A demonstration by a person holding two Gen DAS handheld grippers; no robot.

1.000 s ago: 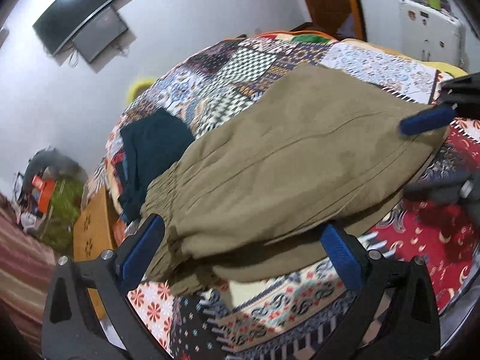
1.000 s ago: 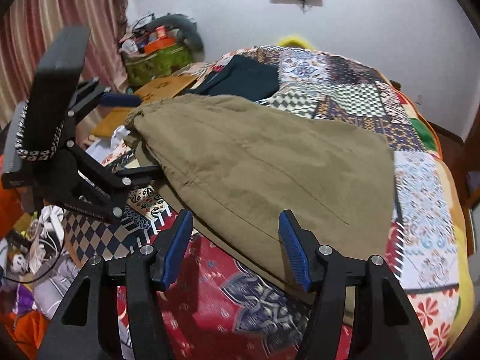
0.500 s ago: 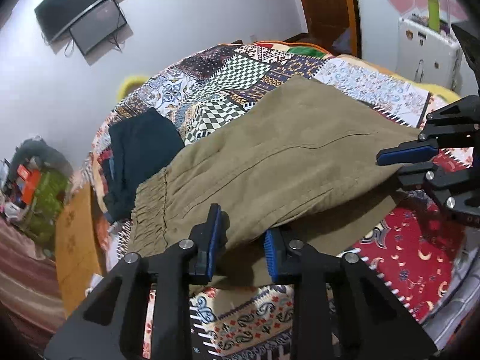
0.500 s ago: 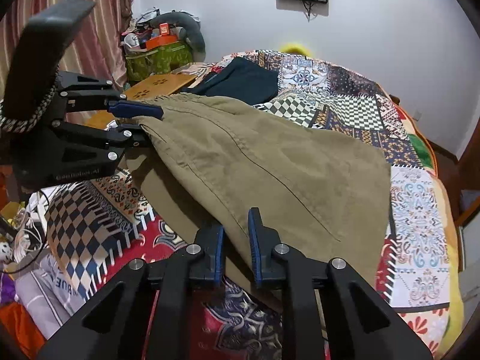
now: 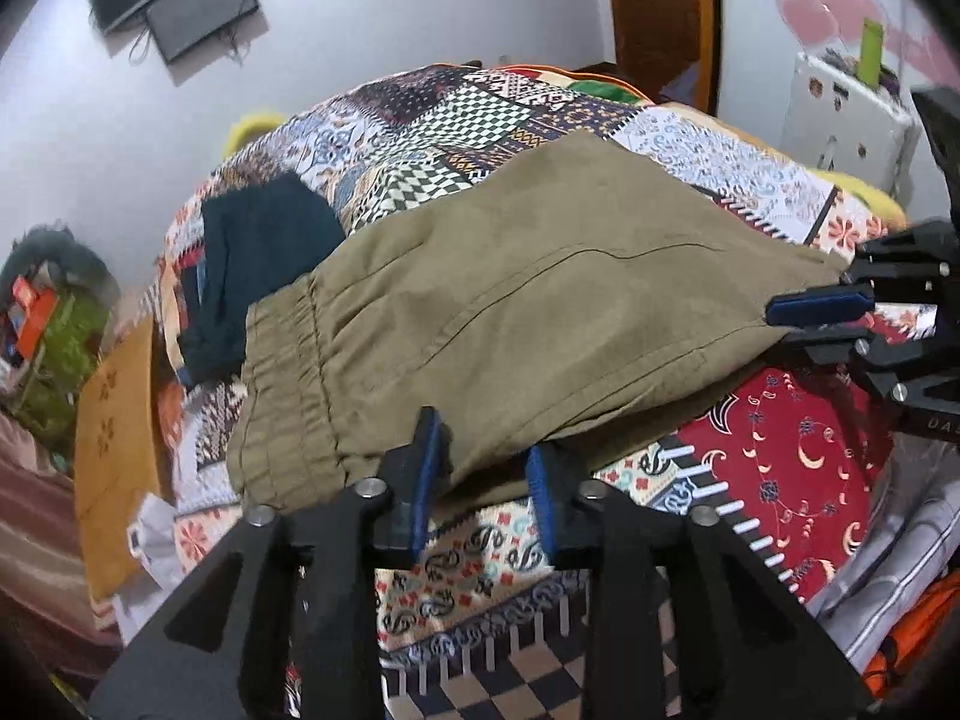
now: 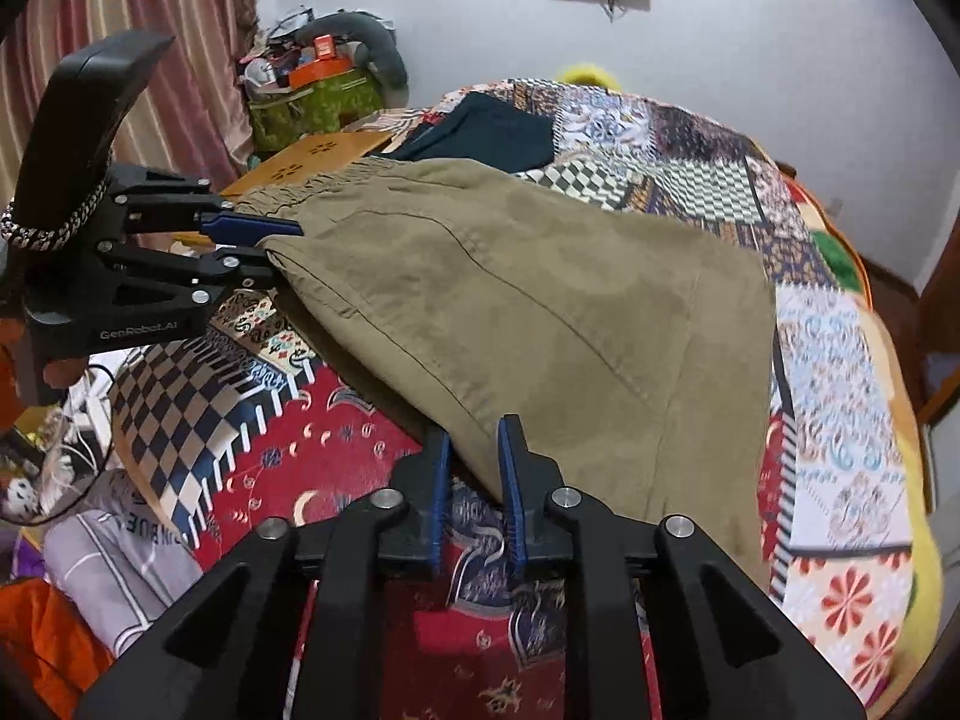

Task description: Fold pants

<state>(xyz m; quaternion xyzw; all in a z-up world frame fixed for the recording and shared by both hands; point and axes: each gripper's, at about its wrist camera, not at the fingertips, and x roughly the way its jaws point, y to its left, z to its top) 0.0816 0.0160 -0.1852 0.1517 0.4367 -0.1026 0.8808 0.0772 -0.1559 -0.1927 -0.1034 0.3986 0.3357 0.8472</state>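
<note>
You are pinching the near edge of the pants (image 5: pixel 540 300) with your left gripper (image 5: pixel 483 483) and right gripper (image 6: pixel 474 468). Next, you are probably lifting that edge over to the far side of the bed (image 6: pixel 840 360), keeping both grips tight.

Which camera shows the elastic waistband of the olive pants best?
The left wrist view: the gathered waistband faces the camera nearly whole. The right wrist view shows it only as a thin, foreshortened far strip, above the left gripper.
</note>
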